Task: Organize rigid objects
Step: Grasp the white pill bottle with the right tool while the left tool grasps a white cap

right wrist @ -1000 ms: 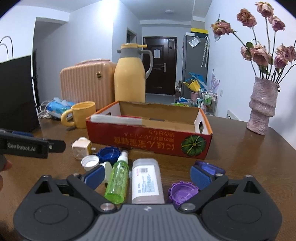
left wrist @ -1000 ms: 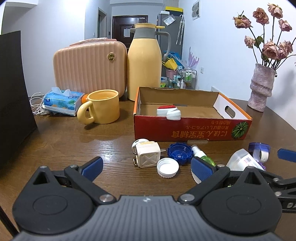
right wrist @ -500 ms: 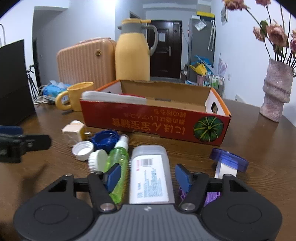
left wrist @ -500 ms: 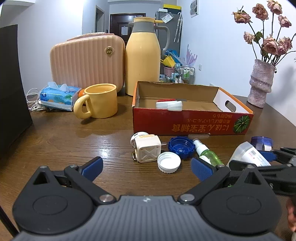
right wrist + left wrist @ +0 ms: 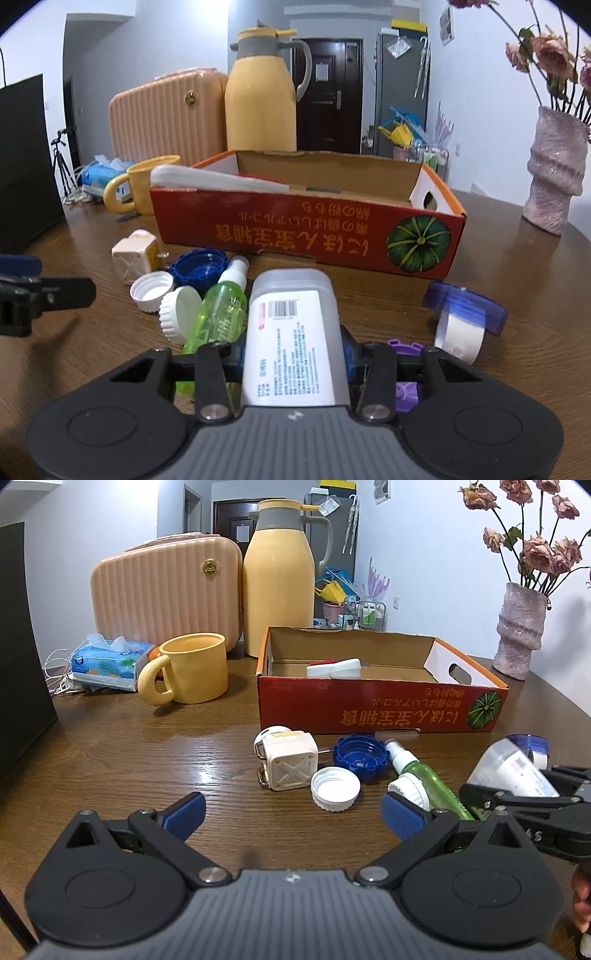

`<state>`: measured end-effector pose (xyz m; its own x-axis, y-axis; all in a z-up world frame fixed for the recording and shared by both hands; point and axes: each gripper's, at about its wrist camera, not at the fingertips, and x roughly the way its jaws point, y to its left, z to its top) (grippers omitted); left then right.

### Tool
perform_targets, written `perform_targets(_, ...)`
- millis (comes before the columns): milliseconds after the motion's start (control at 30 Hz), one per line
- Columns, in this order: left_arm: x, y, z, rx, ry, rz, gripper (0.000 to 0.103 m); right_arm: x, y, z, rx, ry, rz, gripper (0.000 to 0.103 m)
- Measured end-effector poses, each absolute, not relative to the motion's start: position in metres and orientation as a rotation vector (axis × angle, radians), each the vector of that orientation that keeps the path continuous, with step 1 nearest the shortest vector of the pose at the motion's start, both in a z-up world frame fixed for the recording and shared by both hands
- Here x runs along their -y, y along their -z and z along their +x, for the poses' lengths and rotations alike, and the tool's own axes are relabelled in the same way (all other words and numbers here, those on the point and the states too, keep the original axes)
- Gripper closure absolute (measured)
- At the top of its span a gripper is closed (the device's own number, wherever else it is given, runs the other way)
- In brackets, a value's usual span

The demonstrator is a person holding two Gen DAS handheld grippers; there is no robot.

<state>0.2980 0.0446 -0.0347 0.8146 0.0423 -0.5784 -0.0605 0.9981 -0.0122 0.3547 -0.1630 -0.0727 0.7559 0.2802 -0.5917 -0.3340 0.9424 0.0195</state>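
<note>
Since a second ago the right gripper (image 5: 293,360) has dropped over the labelled bottle (image 5: 293,332) at lower centre, its jaws closing against the sides, apparently gripping. Next stop is probably the red box (image 5: 306,236), whose upside-down print I cannot read. The left gripper (image 5: 291,810) waits, jaws apart and empty.

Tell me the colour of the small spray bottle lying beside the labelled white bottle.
Translucent green spray bottle with a white nozzle; clearest in the right wrist view.
</note>
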Motion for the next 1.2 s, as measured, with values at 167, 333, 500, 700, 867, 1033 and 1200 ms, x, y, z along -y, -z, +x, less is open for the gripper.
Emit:
perform_targets(167, -0.046, 0.037, 0.300, -0.616, -0.054, -0.040, 0.000, 0.172, 0.063, 0.349, -0.575, -0.336, -0.047, 0.061)
perform_targets(333, -0.040, 0.038, 0.300, -0.604, -0.046, -0.038, 0.000, 0.182, 0.055, 0.344, -0.526, -0.325, -0.019, 0.061)
perform_targets(500, -0.026, 0.035, 0.301, -0.584, -0.034, -0.013, 0.000, 0.195, 0.047, 0.340, -0.478, -0.311, 0.010, 0.061)
perform_targets(700, -0.006, 0.030, 0.309, -0.591, -0.008, 0.007, 0.000, 0.209, 0.042, 0.339, -0.452, -0.297, 0.044, 0.061)
perform_targets(867, 0.009, 0.030, 0.317, -0.598, 0.002, 0.017, 0.000, 0.224, 0.039, 0.339, -0.432, -0.274, 0.068, 0.061)
perform_targets(1033, 0.020, 0.036, 0.324, -0.619, 0.012, 0.014, 0.017, 0.234, 0.037, 0.339, -0.420, -0.259, 0.085, 0.061)
perform_targets(1200, 0.023, 0.044, 0.330, -0.659, 0.028, -0.009, 0.038, 0.238, 0.037, 0.339, -0.413, -0.259, 0.089, 0.061)
